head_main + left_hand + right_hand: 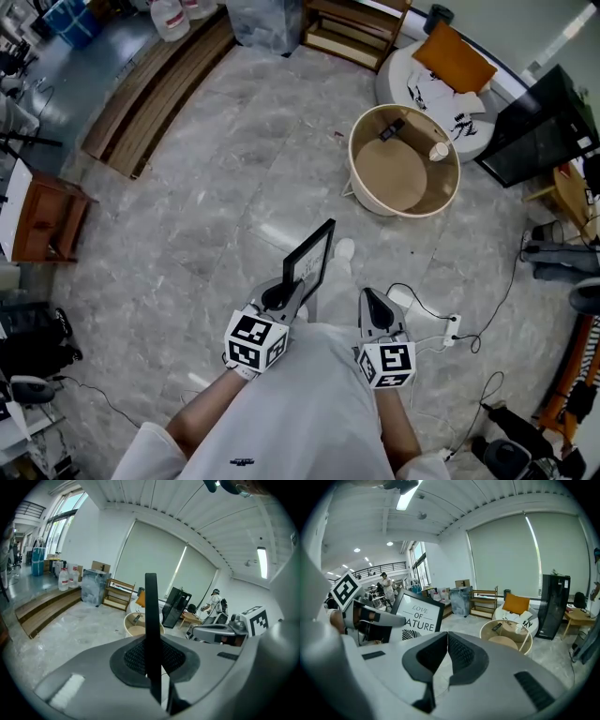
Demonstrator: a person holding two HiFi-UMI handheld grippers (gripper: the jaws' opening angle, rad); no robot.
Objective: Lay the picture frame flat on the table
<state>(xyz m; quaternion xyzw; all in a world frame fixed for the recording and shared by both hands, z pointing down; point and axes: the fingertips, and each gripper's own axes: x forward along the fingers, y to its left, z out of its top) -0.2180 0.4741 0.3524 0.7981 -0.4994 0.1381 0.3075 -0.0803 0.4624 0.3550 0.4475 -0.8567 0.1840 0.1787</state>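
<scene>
A black picture frame (312,257) with a white print stands upright in the air above the marble floor. My left gripper (287,292) is shut on its lower edge. In the left gripper view the frame (151,616) shows edge-on as a thin dark bar between the pads of that gripper (151,663). The right gripper view shows the front of the frame (419,615), lettering visible, off to the left. My right gripper (371,302) hangs beside it, shut with nothing in it, and its pads (461,651) meet. The round beige table (394,178) lies ahead on the floor.
A remote (391,129) and a cup (439,151) sit on the round table. Behind it are a white seat with an orange cushion (455,58) and a black cabinet (538,127). A power strip with cables (442,328) lies at the right. Wooden steps (155,89) run at the far left.
</scene>
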